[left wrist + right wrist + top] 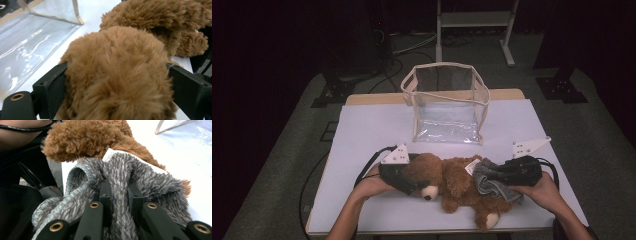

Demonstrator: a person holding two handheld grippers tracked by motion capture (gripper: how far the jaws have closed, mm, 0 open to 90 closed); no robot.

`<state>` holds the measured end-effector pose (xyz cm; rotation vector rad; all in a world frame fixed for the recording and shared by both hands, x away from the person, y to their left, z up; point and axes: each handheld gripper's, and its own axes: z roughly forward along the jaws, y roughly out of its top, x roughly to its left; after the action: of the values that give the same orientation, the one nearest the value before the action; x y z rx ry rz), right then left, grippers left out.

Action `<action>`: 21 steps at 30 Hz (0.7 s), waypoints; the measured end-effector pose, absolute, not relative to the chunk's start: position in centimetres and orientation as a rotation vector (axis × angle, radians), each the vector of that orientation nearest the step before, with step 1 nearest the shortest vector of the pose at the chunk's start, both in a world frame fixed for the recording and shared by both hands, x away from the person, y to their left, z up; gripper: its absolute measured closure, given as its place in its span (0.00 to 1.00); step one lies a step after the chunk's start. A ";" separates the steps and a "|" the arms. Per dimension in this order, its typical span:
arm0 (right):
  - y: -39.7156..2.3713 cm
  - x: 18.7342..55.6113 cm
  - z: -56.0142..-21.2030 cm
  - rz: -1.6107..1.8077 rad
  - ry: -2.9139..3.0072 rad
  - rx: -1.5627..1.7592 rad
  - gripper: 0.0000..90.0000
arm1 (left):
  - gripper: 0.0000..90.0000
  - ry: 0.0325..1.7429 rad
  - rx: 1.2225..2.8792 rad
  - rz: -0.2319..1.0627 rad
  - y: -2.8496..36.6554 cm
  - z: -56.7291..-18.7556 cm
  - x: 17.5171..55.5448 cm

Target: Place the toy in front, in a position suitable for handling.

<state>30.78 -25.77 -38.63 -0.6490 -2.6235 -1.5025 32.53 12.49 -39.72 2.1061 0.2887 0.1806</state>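
A brown teddy bear (455, 184) lies on its back across the front of the white table (372, 130), head to the left. My left gripper (416, 184) stands open with the bear's head (117, 75) between its two jaws; fur brushes both inner faces. A grey fuzzy knitted cloth (493, 186) lies over the bear's lower body, beside a white tag (471, 167). My right gripper (493, 175) is shut on a fold of that cloth (150, 180), which bunches around the fingers (106, 192). The bear's brown fur (82, 137) shows just beyond.
A clear plastic bag with beige trim (444, 100) stands upright with its top open at the back middle of the table; its wall (30, 42) is close by in the left gripper view. Cables trail off both grippers. A metal stand (474, 20) is on the floor behind.
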 end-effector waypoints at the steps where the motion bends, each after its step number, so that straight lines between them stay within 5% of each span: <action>1: -26.0 30.8 -38.7 -1.503 -2.619 -0.659 0.86 | 0.14 0.279 2.108 0.177 12.3 -39.7 32.7; 5: -26.6 31.1 -38.7 -1.512 -2.595 -0.688 0.86 | 0.38 0.261 2.147 0.222 12.0 -39.1 32.7; 7: -26.5 31.5 -38.4 -1.527 -2.592 -0.679 0.86 | 0.43 0.271 2.142 0.247 12.2 -38.7 32.7; 21: -20.4 32.5 -34.3 -1.610 -2.621 -0.427 0.86 | 0.43 0.299 2.180 0.300 14.1 -38.3 31.9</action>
<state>32.48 -20.42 -34.32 -0.4266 -2.6213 -1.6099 31.95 14.14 -38.26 2.1801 0.2989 0.2998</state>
